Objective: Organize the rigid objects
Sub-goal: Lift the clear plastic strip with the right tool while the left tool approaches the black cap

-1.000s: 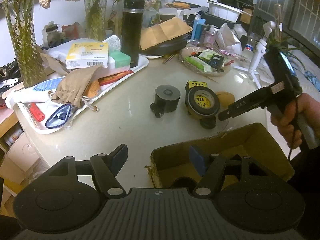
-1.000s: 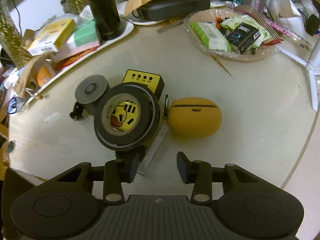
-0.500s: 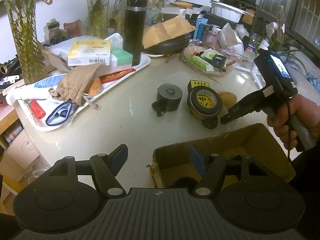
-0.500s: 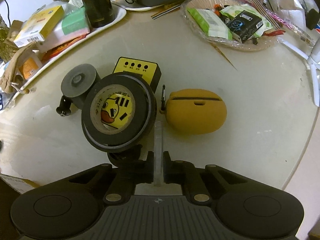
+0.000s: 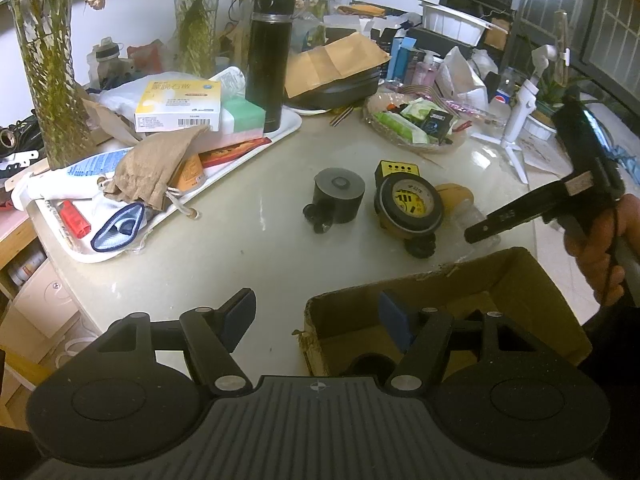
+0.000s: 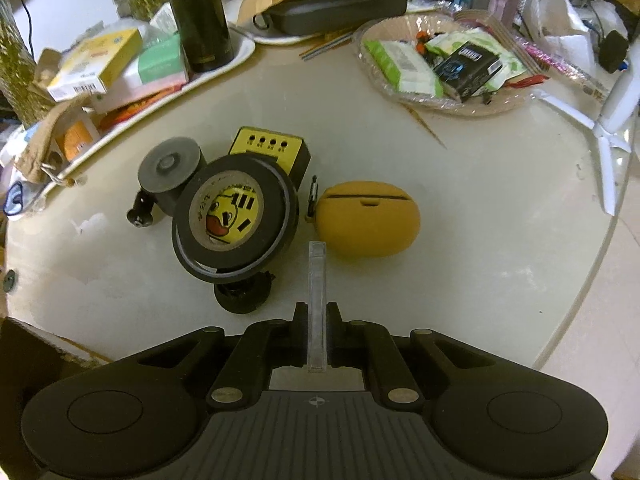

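Landmark: I take the black tape roll as reference.
Right gripper: I have it clamped fully on a clear plastic strip, just right of the roll.
Left gripper: I hold it spread wide with nothing in it, over the cardboard box, nearer than the roll.
Yellow case: right of the roll.
Black cylinder: left of the roll.

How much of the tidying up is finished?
Just starting. The right gripper is shut on a clear plastic strip, lifted off the table. The cardboard box holds one dark thing at most. The tape roll, yellow case, black cylinder and yellow-topped box wait. The left gripper is open.
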`<state>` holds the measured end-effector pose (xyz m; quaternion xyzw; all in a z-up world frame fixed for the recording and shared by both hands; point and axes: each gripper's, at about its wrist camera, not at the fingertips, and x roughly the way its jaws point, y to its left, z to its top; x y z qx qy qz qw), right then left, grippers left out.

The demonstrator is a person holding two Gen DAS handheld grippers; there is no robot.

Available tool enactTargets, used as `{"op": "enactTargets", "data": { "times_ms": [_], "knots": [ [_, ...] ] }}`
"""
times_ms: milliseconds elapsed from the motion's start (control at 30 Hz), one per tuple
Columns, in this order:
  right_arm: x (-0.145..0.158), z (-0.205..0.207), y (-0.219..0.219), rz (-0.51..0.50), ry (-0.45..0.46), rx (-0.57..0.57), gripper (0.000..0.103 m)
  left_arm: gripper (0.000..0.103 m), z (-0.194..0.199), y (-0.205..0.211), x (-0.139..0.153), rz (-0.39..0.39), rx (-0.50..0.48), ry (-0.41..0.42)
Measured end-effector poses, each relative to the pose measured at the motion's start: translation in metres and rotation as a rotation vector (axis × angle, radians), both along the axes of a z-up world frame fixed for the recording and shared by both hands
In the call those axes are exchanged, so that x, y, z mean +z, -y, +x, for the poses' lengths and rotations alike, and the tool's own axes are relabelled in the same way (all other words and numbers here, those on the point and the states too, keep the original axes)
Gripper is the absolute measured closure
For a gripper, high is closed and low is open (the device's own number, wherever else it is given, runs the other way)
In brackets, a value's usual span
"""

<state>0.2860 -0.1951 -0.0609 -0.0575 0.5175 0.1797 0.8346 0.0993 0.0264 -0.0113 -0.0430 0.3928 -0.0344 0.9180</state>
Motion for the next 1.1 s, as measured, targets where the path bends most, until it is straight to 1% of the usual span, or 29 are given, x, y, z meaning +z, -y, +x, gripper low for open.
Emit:
{"op": "enactTargets", "data": {
  "times_ms": [267, 433, 733, 1100],
  "knots": [
    [0.013, -0.013, 0.018, 0.026, 0.056, -0.015, 0.092, 0.036, 0.001, -0.001, 0.002, -0.009, 0.004, 0.008],
    [0.015, -0.023, 0.025, 0.007, 0.077, 0.000, 0.092, 0.036, 0.002, 0.000, 0.004, -0.011, 0.003, 0.019],
    [0.018, -0.030, 0.038, 0.040, 0.073, -0.022, 0.092, 0.036, 0.010, 0.003, 0.006, 0.005, -0.010, 0.026],
    [0.014, -0.031, 0.054, 0.093, 0.061, -0.069, 0.092, 0.036, 0.026, 0.005, 0.006, 0.024, -0.021, 0.027]
  ]
}}
